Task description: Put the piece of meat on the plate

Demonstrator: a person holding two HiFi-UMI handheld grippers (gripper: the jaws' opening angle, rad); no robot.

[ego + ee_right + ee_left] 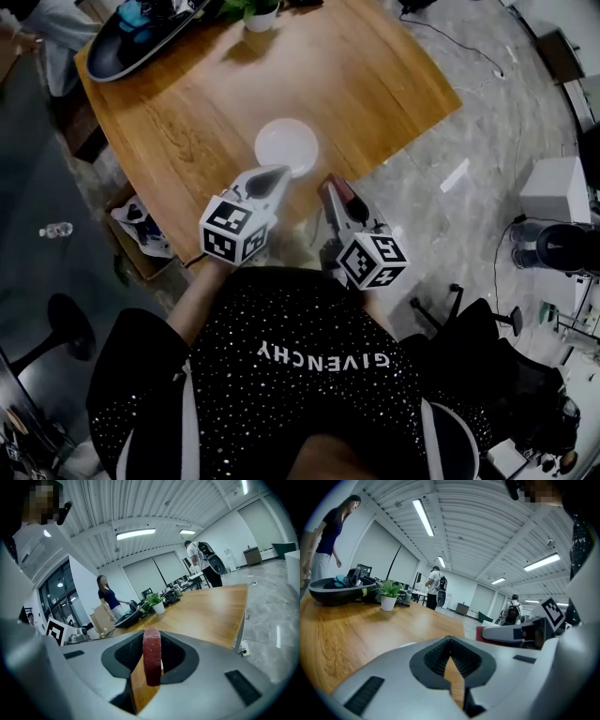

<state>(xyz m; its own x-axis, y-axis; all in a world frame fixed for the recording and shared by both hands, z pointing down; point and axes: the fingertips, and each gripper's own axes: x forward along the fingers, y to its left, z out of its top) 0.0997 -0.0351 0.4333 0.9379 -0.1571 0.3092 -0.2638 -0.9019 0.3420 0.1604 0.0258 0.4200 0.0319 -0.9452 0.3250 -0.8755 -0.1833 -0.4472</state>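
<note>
A white plate (286, 145) lies on the wooden table (375, 84) near its front edge. My right gripper (330, 184) is shut on a dark red piece of meat (341, 191), just right of and nearer than the plate, over the table's edge. In the right gripper view the meat (152, 656) stands on edge between the jaws of the right gripper (151, 634). My left gripper (278, 172) points at the plate's near rim, its tips together and nothing in them. Seen in its own view, the left gripper (450, 639) shows only a thin sliver of table.
A black tray (150, 33) with loose items and a potted plant (261, 14) stand at the table's far side. On the floor to the left lie an open box (141, 234) and a bottle (56, 230). Several people stand beyond the table.
</note>
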